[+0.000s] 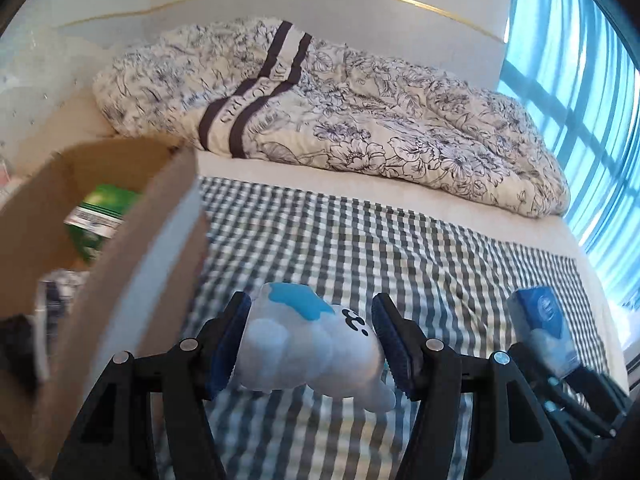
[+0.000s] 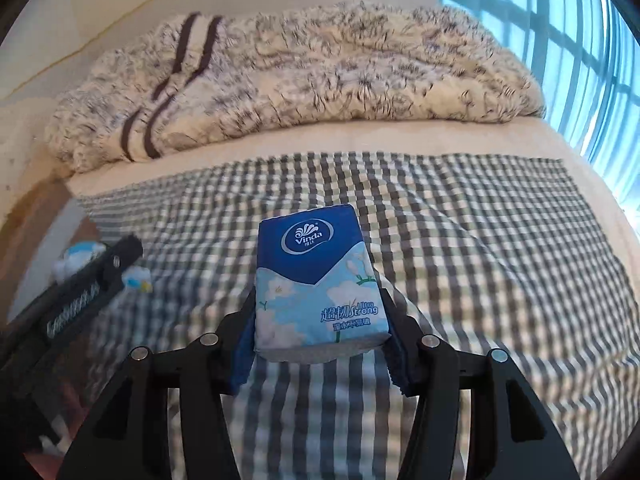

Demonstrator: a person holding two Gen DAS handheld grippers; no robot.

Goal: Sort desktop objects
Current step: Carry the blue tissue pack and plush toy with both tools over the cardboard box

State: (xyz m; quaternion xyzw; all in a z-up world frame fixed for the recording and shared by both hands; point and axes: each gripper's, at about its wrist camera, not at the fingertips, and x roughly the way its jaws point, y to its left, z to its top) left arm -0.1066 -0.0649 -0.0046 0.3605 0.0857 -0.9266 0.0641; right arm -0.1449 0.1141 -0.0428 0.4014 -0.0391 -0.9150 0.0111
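My left gripper [image 1: 310, 340] is shut on a white plush toy [image 1: 308, 356] with a blue patch and a small black face, held above the checked cloth [image 1: 360, 240]. A cardboard box [image 1: 132, 240] stands just to its left. My right gripper [image 2: 320, 320] is shut on a blue tissue pack [image 2: 316, 280], its pads pressing both sides, also lifted over the checked cloth [image 2: 480, 260]. In the left wrist view the tissue pack [image 1: 540, 320] shows at the lower right. The right wrist view catches the plush toy [image 2: 80, 258] behind the left gripper's black arm at the left.
Inside the cardboard box lie a green package [image 1: 100, 216] and some white and dark items [image 1: 56, 296]. A rumpled floral quilt [image 1: 320, 120] fills the far side of the bed. A bright window [image 1: 580, 120] runs along the right.
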